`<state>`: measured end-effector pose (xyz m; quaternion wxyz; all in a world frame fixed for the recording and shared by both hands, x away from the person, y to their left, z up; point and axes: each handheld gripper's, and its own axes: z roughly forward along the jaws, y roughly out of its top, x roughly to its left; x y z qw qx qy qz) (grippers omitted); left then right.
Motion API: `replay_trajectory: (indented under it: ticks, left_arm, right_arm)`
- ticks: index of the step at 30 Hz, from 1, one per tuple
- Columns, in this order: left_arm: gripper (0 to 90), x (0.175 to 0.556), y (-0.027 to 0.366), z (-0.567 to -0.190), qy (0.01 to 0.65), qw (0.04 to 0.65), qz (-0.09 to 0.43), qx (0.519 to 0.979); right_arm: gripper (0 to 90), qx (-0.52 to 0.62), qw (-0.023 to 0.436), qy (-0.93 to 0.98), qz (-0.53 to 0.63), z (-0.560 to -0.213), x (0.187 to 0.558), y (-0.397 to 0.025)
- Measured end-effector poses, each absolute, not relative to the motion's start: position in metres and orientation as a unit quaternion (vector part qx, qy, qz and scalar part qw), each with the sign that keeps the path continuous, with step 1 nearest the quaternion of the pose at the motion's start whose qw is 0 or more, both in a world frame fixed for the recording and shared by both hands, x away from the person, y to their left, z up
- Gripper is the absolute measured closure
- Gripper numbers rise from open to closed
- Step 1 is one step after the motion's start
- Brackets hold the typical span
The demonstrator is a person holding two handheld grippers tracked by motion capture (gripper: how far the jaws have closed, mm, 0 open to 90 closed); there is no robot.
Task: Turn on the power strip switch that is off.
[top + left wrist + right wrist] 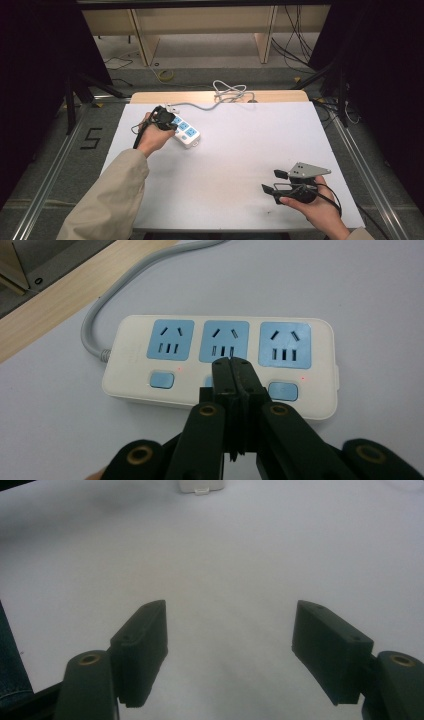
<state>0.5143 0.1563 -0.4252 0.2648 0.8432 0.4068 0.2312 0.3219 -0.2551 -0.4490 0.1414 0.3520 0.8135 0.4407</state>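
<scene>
**Gripper tips on the power strip's middle switch**

Power strip (pixel 220 362) lies white on the tabletop (pixel 240 150), left of centre in the high view, its grey cord (pixel 100 315) running off toward the upper left of the left gripper view. It has three blue sockets in a row, each with a blue switch below. The left gripper (pixel 231 371) has its jaws pressed together with nothing between them, the tips over the middle switch, just under the middle socket; whether they touch it I cannot tell. The right gripper (pixel 277 182) sits at the lower right of the high view, well apart from the strip, its jaws spread wide over bare tabletop.
</scene>
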Motion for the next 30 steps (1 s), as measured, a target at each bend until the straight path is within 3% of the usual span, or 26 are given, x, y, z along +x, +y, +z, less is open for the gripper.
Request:
replay_trajectory:
  ticks: [30]
  left_arm:
    - [89.9, 0.537, 0.154, -0.428, 0.418, 0.24, 0.221, 0.848]
  right_arm:
    - [30.7, 0.351, 0.14, 0.816, 0.437, -0.45, 0.323, -0.256]
